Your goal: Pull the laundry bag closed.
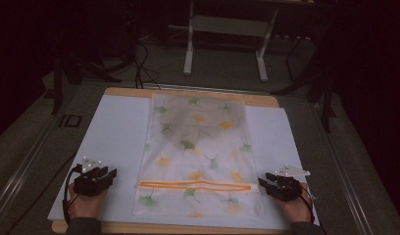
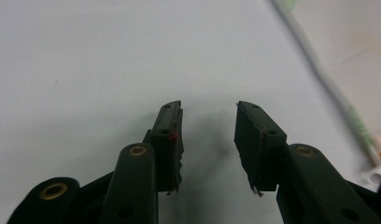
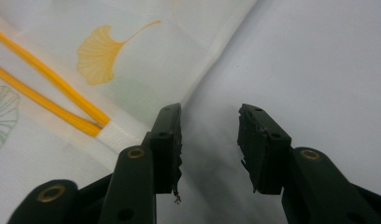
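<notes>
One leaf-printed bag (image 1: 198,152) lies flat mid-table on the white sheet (image 1: 114,137), its one orange zipper (image 1: 195,185) toward you. Your two grippers flank it: left gripper (image 1: 111,175) and right gripper (image 1: 262,184) both gape wide, holding nothing.

The bag (image 1: 195,156) is laid flat at the middle of the mat (image 1: 114,132), which is spread over the table (image 1: 212,99). The zipper (image 1: 195,185) is run across the bag near its near end. The left gripper (image 1: 101,177) is placed on the mat to the left of the bag, apart from it. The right gripper (image 1: 266,183) is placed at the bag's right edge, just beside the zipper's end. A stand (image 1: 227,29) is seen on the floor behind the table.
</notes>
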### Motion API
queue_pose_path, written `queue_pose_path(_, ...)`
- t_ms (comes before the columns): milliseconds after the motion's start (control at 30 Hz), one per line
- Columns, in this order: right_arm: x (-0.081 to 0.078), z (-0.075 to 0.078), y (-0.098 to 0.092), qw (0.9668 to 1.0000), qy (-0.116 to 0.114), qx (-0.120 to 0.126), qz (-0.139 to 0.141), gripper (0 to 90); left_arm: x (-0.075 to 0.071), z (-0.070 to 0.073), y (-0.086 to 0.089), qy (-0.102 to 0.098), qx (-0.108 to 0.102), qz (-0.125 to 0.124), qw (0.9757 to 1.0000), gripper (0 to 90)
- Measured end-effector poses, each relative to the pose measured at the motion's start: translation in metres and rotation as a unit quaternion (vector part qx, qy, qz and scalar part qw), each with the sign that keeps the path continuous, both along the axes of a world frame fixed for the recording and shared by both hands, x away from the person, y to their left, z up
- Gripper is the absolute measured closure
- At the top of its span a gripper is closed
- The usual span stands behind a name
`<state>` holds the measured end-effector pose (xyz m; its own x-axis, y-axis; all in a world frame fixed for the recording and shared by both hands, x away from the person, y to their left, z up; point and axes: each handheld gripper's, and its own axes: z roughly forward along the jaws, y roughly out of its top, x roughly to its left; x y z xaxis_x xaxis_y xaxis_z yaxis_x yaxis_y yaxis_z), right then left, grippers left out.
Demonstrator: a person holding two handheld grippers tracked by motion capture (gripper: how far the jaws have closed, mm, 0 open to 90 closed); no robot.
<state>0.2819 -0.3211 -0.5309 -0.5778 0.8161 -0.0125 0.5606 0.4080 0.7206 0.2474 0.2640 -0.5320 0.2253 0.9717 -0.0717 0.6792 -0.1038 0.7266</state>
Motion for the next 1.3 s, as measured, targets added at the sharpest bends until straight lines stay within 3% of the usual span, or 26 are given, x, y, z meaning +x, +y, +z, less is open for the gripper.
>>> queue_pose_path(100, -0.001, 0.002, 0.001, 1.0, 0.0, 0.003, 0.005, 60.6, -0.003, 0.003, 0.001, -0.01, -0.016, -0.018, 0.9997, 62.5)
queue_pose_path(267, -0.001, 0.008, 0.004, 0.9998, 0.002, -0.001, 0.019, 63.4, -0.008, 0.006, 0.004, -0.003, -0.029, -0.025, 0.9993, 63.4)
queue_pose_path(400, 0.0, 0.012, 0.005, 0.9996, 0.002, 0.0, 0.029, 64.3, -0.01, 0.008, 0.006, -0.002, -0.032, -0.028, 0.9991, 63.9)
queue_pose_path(633, 0.003, 0.024, 0.016, 0.9969, 0.006, -0.004, 0.078, 66.4, -0.013, 0.012, 0.002, 0.009, -0.017, -0.045, 0.9988, 65.9)
queue_pose_path(733, 0.006, 0.03, 0.026, 0.9939, 0.009, -0.033, 0.104, 66.4, -0.016, 0.012, -0.002, -0.002, -0.01, -0.054, 0.9985, 63.1)
queue_pose_path(833, 0.007, 0.033, 0.03, 0.9927, 0.013, -0.03, 0.116, 67.4, -0.018, 0.012, -0.003, -0.003, -0.009, -0.058, 0.9983, 63.5)
queue_pose_path(933, 0.011, 0.039, 0.044, 0.9885, 0.021, -0.051, 0.141, 67.9, -0.021, 0.016, -0.006, -0.011, -0.014, -0.07, 0.9974, 64.5)
queue_pose_path(967, 0.011, 0.039, 0.044, 0.9885, 0.021, -0.051, 0.141, 67.9, -0.021, 0.016, -0.006, -0.011, -0.014, -0.07, 0.9974, 64.5)
queue_pose_path(1067, 0.015, 0.043, 0.059, 0.9839, 0.027, -0.072, 0.161, 68.6, -0.023, 0.015, -0.007, -0.008, -0.003, -0.074, 0.9972, 63.3)
queue_pose_path(1133, 0.016, 0.044, 0.063, 0.9828, 0.027, -0.075, 0.167, 68.9, -0.023, 0.014, -0.008, -0.006, 0.001, -0.073, 0.9973, 62.5)
queue_pose_path(1300, 0.024, 0.045, 0.088, 0.9745, 0.038, -0.082, 0.205, 70.4, -0.023, 0.015, -0.007, -0.002, -0.009, -0.073, 0.9973, 62.1)
